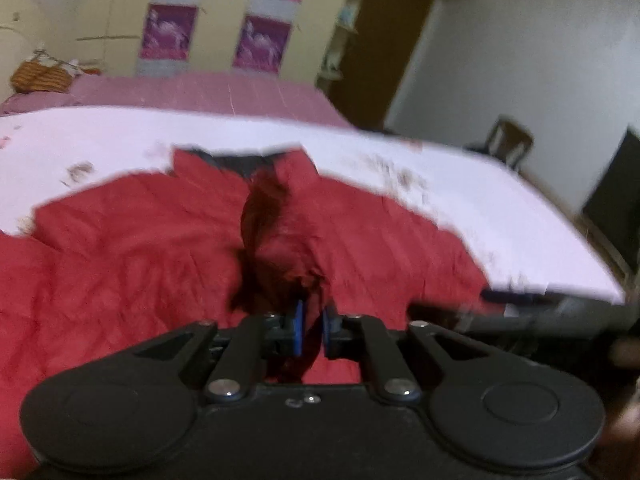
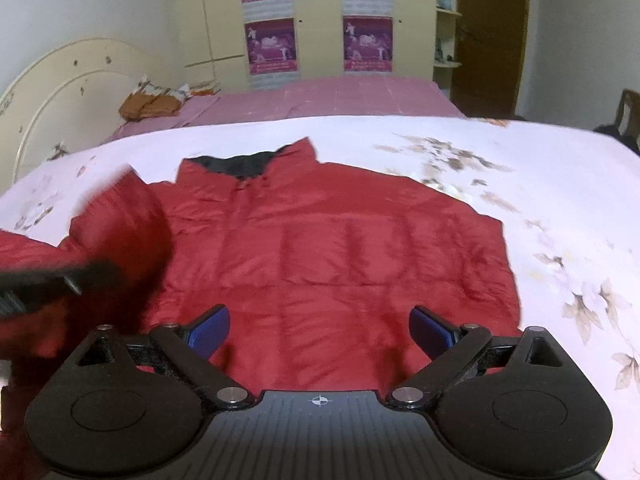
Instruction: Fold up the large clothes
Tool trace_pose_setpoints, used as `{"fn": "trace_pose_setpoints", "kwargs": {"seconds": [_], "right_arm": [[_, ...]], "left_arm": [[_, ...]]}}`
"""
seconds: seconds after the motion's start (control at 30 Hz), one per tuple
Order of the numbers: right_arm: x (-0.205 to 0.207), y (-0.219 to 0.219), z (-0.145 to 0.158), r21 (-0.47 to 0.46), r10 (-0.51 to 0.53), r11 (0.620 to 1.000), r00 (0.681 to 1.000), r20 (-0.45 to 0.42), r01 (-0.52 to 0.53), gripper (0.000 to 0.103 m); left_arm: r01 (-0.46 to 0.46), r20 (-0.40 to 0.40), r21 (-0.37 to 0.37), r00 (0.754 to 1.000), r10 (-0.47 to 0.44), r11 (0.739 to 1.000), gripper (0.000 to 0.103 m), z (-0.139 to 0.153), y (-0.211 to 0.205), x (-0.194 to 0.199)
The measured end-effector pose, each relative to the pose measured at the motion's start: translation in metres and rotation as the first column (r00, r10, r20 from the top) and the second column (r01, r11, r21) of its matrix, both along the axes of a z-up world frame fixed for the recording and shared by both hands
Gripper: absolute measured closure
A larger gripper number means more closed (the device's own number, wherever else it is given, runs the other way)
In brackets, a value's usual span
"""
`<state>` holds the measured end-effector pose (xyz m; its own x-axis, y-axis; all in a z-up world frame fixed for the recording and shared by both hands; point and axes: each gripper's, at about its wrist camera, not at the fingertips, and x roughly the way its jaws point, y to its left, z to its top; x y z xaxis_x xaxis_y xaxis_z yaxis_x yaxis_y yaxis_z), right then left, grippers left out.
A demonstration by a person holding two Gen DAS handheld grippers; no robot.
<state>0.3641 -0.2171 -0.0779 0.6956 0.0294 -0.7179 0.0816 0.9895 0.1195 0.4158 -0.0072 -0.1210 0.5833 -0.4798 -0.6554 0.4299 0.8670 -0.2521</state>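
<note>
A red puffer jacket (image 2: 328, 240) with a dark-lined collar (image 2: 240, 164) lies front up on a white flowered bedspread (image 2: 540, 184). My left gripper (image 1: 314, 330) has its blue pads close together with a bunched fold of the jacket's red fabric (image 1: 276, 240) pinched between them, over the jacket's middle. In the right wrist view, that gripper is a black blur (image 2: 52, 280) at the left, with the red sleeve (image 2: 120, 220) raised over the jacket's body. My right gripper (image 2: 320, 336) hovers open over the jacket's lower part, nothing between its pads.
A pink-covered bed (image 2: 340, 96) lies behind, with an orange bundle (image 2: 148, 106) near a cream headboard (image 2: 60, 84). A wardrobe with purple posters (image 2: 272, 46) stands at the back. A brown door (image 2: 492, 32) and a chair (image 1: 508, 140) are on the right.
</note>
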Motion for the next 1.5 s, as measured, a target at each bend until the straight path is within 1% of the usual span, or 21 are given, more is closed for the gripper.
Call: {"fn": "trace_pose_setpoints", "kwargs": {"seconds": [0.03,0.1,0.13,0.17,0.23,0.3,0.43,0.63,0.67,0.7,0.73,0.77,0.8,0.83,0.93,1.0,1.13,1.2,1.27,1.33,1.5], "right_arm": [[0.0,-0.005,0.001,0.025,0.002,1.0,1.0,0.001,-0.002,0.007],[0.001,-0.013,0.003,0.068,0.011,0.998,1.0,0.009,-0.011,0.007],[0.003,-0.014,0.004,0.086,0.013,0.996,1.0,0.015,-0.015,0.007],[0.005,-0.014,0.005,0.105,0.021,0.994,1.0,0.021,-0.023,0.007],[0.012,-0.01,0.006,0.129,0.045,0.991,0.999,0.028,-0.048,0.007],[0.019,-0.002,0.004,0.136,0.073,0.988,0.997,0.027,-0.076,0.007],[0.034,0.019,-0.006,0.141,0.139,0.98,0.99,0.005,-0.139,0.007],[0.053,0.048,-0.031,0.134,0.214,0.97,0.974,-0.074,-0.203,0.008],[0.053,0.05,-0.031,0.13,0.219,0.969,0.973,-0.071,-0.209,0.014],[0.053,0.052,-0.031,0.134,0.234,0.966,0.97,-0.069,-0.223,0.045],[0.053,0.055,-0.03,0.13,0.246,0.963,0.967,-0.069,-0.236,0.057],[0.053,0.056,-0.029,0.116,0.251,0.963,0.966,-0.066,-0.242,0.058],[0.053,0.057,-0.027,0.11,0.26,0.961,0.964,-0.061,-0.252,0.069],[0.052,0.057,-0.025,0.112,0.268,0.959,0.962,-0.053,-0.261,0.081],[0.047,0.047,-0.006,0.088,0.232,0.968,0.972,0.016,-0.233,0.082],[0.046,0.036,0.007,0.077,0.195,0.977,0.979,0.052,-0.198,0.082],[0.042,-0.002,0.024,0.033,0.11,0.993,0.991,0.081,-0.113,0.082],[0.039,-0.021,0.023,0.01,0.065,0.998,0.996,0.067,-0.066,0.082],[0.034,-0.04,0.016,0.009,0.023,1.0,0.999,0.038,-0.023,0.082],[0.029,-0.055,0.007,0.037,-0.005,0.999,1.0,0.001,0.005,0.082],[0.03,-0.069,-0.025,0.025,-0.05,0.998,0.993,-0.108,0.052,0.081]], "left_arm": [[0.006,-0.012,0.029,1.0,-0.006,1.0,0.082,-0.005,-0.007,-0.002],[0.012,-0.027,0.056,1.0,-0.011,0.998,0.077,-0.008,-0.007,-0.002],[0.004,-0.025,0.068,1.0,-0.002,0.998,0.061,-0.007,-0.005,-0.003],[-0.012,-0.017,0.076,1.0,0.013,0.997,0.04,-0.004,-0.001,-0.003],[-0.073,0.047,0.081,0.997,0.069,0.994,0.026,0.007,0.011,-0.017],[-0.11,0.088,0.106,0.991,0.101,0.988,0.026,0.018,0.025,-0.029],[-0.216,0.12,0.147,0.973,0.199,0.965,0.026,0.026,0.059,-0.041],[-0.419,0.141,0.207,0.907,0.397,0.884,0.026,0.024,0.121,-0.063],[-0.441,0.14,0.219,0.897,0.419,0.87,0.026,0.024,0.13,-0.068],[-0.463,0.142,0.234,0.886,0.441,0.855,0.026,0.021,0.137,-0.072],[-0.476,0.144,0.247,0.879,0.454,0.844,0.026,0.021,0.144,-0.077],[-0.485,0.141,0.262,0.875,0.464,0.835,0.026,0.018,0.147,-0.078],[-0.487,0.133,0.275,0.873,0.469,0.829,0.026,0.014,0.148,-0.078],[-0.482,0.128,0.281,0.876,0.465,0.83,0.026,0.012,0.151,-0.081],[-0.448,0.146,0.316,0.894,0.424,0.836,0.026,0.0,0.139,-0.071],[-0.426,0.163,0.345,0.905,0.393,0.836,0.031,-0.007,0.127,-0.06],[-0.401,0.17,0.348,0.916,0.364,0.847,0.039,-0.015,0.114,-0.039],[-0.398,0.18,0.353,0.917,0.356,0.847,0.048,-0.017,0.11,-0.031],[-0.384,0.17,0.354,0.923,0.346,0.853,0.067,-0.021,0.108,-0.024],[-0.366,0.158,0.343,0.93,0.331,0.865,0.075,-0.023,0.106,-0.023],[-0.336,0.14,0.351,0.942,0.305,0.874,0.078,-0.028,0.103,-0.024]]}}
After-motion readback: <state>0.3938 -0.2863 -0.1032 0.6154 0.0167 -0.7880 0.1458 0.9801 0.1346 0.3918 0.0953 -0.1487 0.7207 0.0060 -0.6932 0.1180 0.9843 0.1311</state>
